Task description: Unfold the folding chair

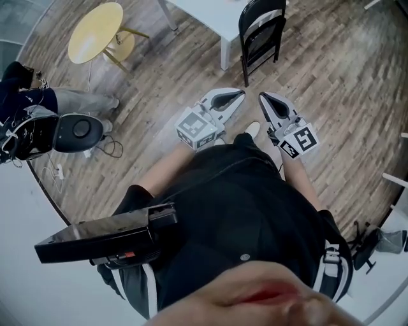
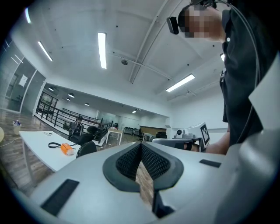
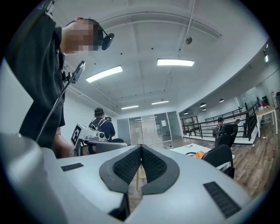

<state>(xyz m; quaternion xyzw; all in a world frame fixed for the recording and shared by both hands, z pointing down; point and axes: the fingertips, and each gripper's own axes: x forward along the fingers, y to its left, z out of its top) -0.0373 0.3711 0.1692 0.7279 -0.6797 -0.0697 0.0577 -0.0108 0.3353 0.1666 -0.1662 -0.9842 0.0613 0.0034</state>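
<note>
Head view: one folding chair point(image 1: 260, 38); left gripper point(image 1: 238, 95), right gripper point(image 1: 264, 97) both closed, empty.

Floor point(image 1: 159, 89) is viewed steeply downward from head height; folding chair point(image 1: 261, 35) is framed at 12 o'clock. Both gripper views are aimed level, low, along the jaws. Chair and white table point(image 1: 213, 16) are shared by all three views.

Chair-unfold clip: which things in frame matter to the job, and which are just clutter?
Job:
- folding chair, black, ahead of both grippers
- left hand-held gripper, shut, empty
- right hand-held gripper, shut, empty

Lying about:
- white table beside the chair
- orange item on that table
- yellow round table
</note>
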